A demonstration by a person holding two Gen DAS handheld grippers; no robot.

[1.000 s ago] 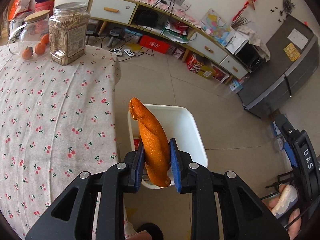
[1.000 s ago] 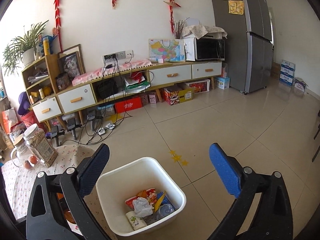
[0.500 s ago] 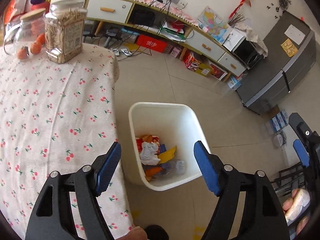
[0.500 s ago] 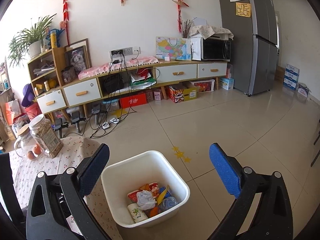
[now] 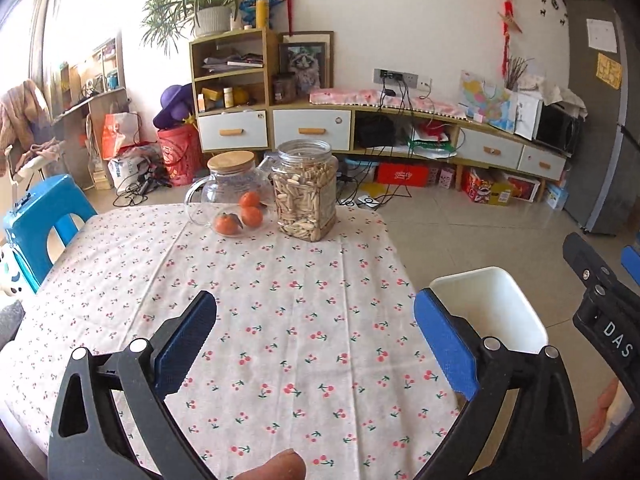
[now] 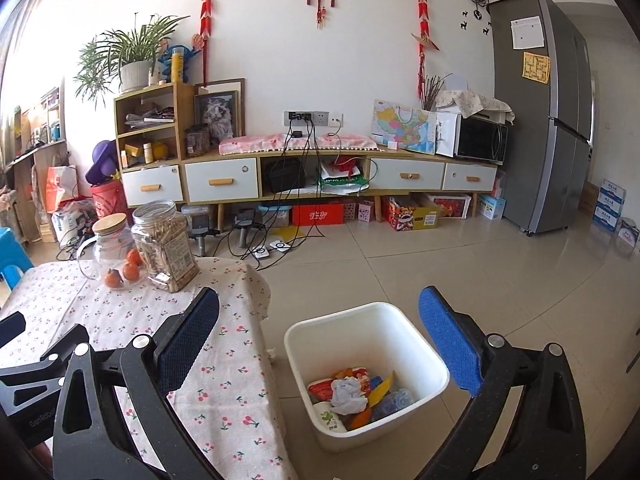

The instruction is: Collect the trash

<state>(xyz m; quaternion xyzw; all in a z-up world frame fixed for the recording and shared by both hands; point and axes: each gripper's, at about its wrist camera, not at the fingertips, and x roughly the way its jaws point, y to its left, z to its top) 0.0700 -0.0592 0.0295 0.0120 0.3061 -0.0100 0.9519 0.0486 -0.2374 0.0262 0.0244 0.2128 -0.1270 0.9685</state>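
Blue-padded, your left hand-held gripper (image 5: pixel 316 344) and right hand-held gripper (image 6: pixel 320 336) both gape wide, empty. Lower centre of the right view, the trash (image 6: pixel 356 396) lies in the white bin (image 6: pixel 400 320) beside the surface (image 5: pixel 280 280): light, crushable; pinch gently mid-body.

Bright daylight floods in from the left, perhaps a window, blowing out that edge; fisheye bends the borders.

Bin (image 5: pixel 516 304) contents hidden, left view

Right gripper (image 6: pixel 316 340) jaws spread above white bin (image 6: pixel 424 344) holding trash (image 6: pixel 352 396), beside table (image 6: pixel 224 360).
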